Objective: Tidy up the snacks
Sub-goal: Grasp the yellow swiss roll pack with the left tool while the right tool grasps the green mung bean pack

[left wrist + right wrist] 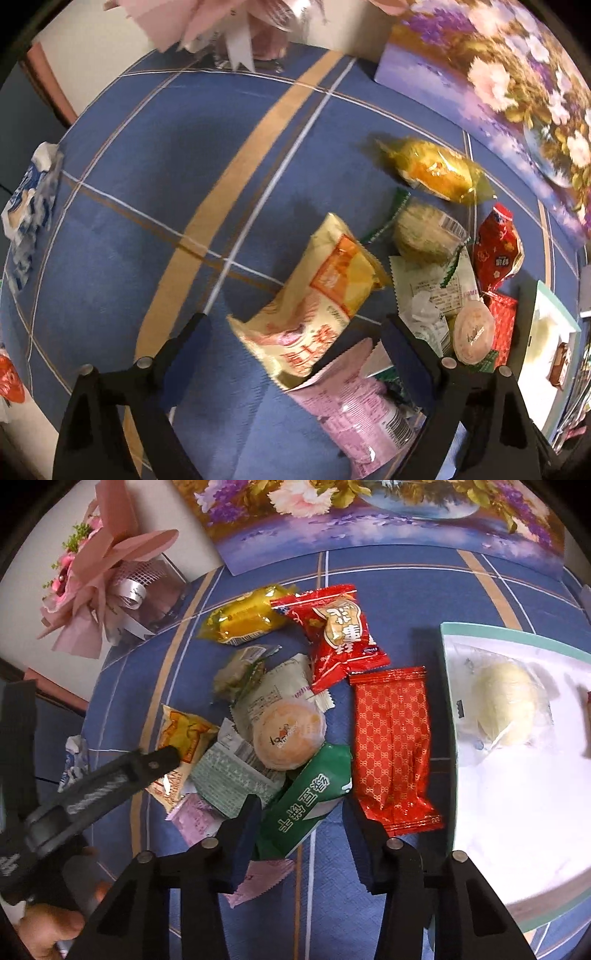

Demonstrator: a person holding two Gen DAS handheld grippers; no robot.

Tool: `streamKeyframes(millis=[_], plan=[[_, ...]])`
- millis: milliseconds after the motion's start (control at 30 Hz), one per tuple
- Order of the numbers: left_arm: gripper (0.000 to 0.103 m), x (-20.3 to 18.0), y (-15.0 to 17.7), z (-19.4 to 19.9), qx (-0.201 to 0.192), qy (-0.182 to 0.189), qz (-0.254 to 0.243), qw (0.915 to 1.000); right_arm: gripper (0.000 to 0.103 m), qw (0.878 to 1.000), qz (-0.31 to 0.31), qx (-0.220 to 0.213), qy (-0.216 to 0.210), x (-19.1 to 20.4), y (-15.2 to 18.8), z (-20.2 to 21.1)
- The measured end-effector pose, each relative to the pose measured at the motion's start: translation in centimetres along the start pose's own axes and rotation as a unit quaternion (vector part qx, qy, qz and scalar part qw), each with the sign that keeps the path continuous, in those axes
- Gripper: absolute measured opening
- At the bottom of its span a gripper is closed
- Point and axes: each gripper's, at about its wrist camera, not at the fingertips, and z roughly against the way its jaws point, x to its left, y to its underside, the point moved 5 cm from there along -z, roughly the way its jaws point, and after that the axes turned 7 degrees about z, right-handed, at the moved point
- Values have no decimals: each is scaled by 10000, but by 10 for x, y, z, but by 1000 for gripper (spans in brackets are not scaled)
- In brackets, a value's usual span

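Though partly hidden at its near end, green packet (306, 797) loose between right jaws; left jaws spread astride yellow packet (314, 306).

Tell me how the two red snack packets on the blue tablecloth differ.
The patterned red packet is long and flat with a small repeating orange motif; the printed red packet is shorter and puffier, with a cream panel of large characters. The patterned red packet lies beside the white tray; the printed red packet lies farther back, overlapping the yellow packet. Both are glossy, sealed, and not yet in the tray.
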Motion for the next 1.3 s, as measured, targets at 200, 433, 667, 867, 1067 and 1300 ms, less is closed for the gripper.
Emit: streamKeyframes(millis=[200, 433, 667, 867, 1067, 1300], plan=[[72, -7, -1, -17, 120, -74, -56, 9999, 47, 9999, 17, 145, 55, -3, 3, -11], [63, -4, 3, -27, 178, 28, 33, 9998, 44, 9996, 96, 234, 79, 0, 8, -27], [55, 1, 12, -31, 107, -118, -70, 9998, 43, 9993, 262, 194, 161, 10, 8, -36], [44, 7, 17, -20, 79, 117, 133, 9998, 38, 9994, 307, 128, 101, 19, 7, -36], [42, 5, 18, -3, -80, 261, 141, 9995, 29, 9995, 299, 41, -4, 17, 4, -27], [42, 8, 22, 27, -360, 367, 153, 9986, 26, 9991, 364, -162, -139, 21, -3, -4]])
